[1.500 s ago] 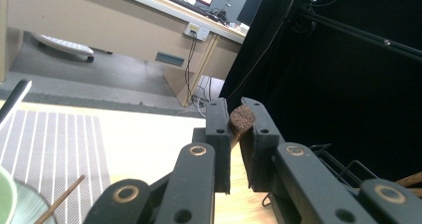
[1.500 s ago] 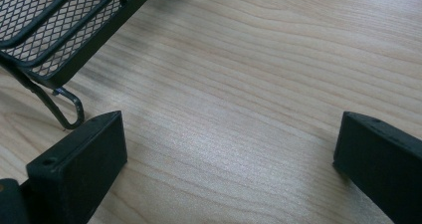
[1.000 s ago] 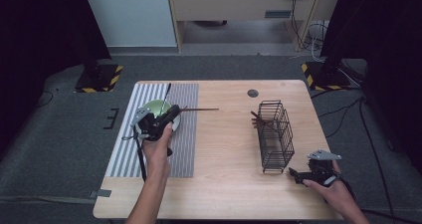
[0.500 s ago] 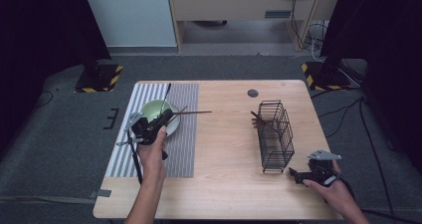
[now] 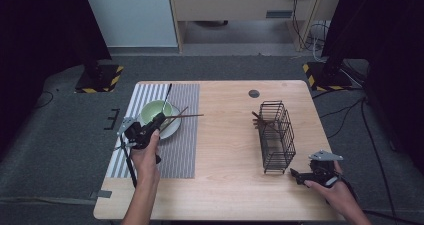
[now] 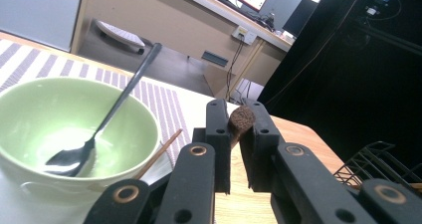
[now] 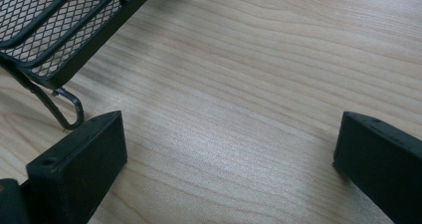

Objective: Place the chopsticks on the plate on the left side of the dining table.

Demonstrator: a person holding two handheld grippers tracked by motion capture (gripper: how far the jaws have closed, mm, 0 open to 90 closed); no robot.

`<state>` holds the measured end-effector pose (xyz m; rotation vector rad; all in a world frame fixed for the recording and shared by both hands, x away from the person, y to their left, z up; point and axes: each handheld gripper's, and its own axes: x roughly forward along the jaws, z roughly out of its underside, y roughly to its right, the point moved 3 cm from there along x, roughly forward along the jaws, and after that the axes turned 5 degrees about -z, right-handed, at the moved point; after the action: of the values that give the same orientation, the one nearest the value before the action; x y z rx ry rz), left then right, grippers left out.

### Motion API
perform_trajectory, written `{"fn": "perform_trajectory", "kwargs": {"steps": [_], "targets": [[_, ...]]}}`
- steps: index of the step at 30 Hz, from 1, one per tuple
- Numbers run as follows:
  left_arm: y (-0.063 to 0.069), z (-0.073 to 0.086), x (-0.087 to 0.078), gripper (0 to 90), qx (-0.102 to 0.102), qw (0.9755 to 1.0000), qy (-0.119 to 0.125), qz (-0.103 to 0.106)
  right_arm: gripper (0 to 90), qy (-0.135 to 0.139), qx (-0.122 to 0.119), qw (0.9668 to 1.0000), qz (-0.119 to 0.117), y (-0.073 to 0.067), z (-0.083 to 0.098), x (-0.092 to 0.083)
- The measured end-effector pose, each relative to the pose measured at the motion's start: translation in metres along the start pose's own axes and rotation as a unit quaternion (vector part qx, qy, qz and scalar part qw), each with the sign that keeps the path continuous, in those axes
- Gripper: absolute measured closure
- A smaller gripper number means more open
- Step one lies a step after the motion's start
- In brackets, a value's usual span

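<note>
Beside the green bowl (image 6: pixel 69 129), left gripper (image 6: pixel 242 129) clamped on a dark brown chopstick (image 6: pixel 241 120), round-ended, right gripper (image 7: pixel 229 154) wide open.

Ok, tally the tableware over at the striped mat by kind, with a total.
green bowl: 1
white plate: 1
black spoon: 1
wooden chopsticks: 2
Total: 5

In the left gripper view the chopstick (image 6: pixel 242 120) shows its butt end at 12 o'clock between the jaws, its length hidden behind them, and the green bowl (image 6: pixel 30 109) is cut off at the 9 o'clock edge. In the right gripper view the wire basket (image 7: pixel 59 30) is cropped at 11 o'clock. In the high view the basket's dark contents are too small to identify.
</note>
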<state>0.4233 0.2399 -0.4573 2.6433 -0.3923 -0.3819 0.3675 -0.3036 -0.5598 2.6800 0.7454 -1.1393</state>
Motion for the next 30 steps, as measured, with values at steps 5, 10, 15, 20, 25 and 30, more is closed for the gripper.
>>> {"fn": "perform_trajectory", "kwargs": {"steps": [5,10,15,20,25,30], "targets": [[-0.005,-0.001,-0.004,82.5,0.016,0.9998,-0.001,-0.009,0.4,0.0,0.0,1.0,0.0,0.0,0.0,0.0],[-0.009,-0.004,-0.006,82.5,0.026,0.9995,0.002,-0.015,0.4,0.0,0.0,1.0,0.0,0.0,0.0,0.0],[-0.013,-0.005,-0.006,82.5,0.027,0.9994,0.003,-0.02,0.4,0.0,0.0,1.0,0.0,0.0,0.0,0.0],[-0.014,-0.005,-0.006,82.5,0.028,0.9994,0.002,-0.021,0.4,0.0,0.0,1.0,0.0,0.0,0.0,0.0],[-0.016,-0.003,-0.006,82.5,0.031,0.9992,0.002,-0.023,0.4,0.0,0.0,1.0,0.0,0.0,0.0,0.0],[-0.022,-0.004,-0.008,82.5,0.026,0.9992,0.007,-0.029,0.4,0.0,0.001,1.0,0.0,0.0,0.0,0.0]]}}
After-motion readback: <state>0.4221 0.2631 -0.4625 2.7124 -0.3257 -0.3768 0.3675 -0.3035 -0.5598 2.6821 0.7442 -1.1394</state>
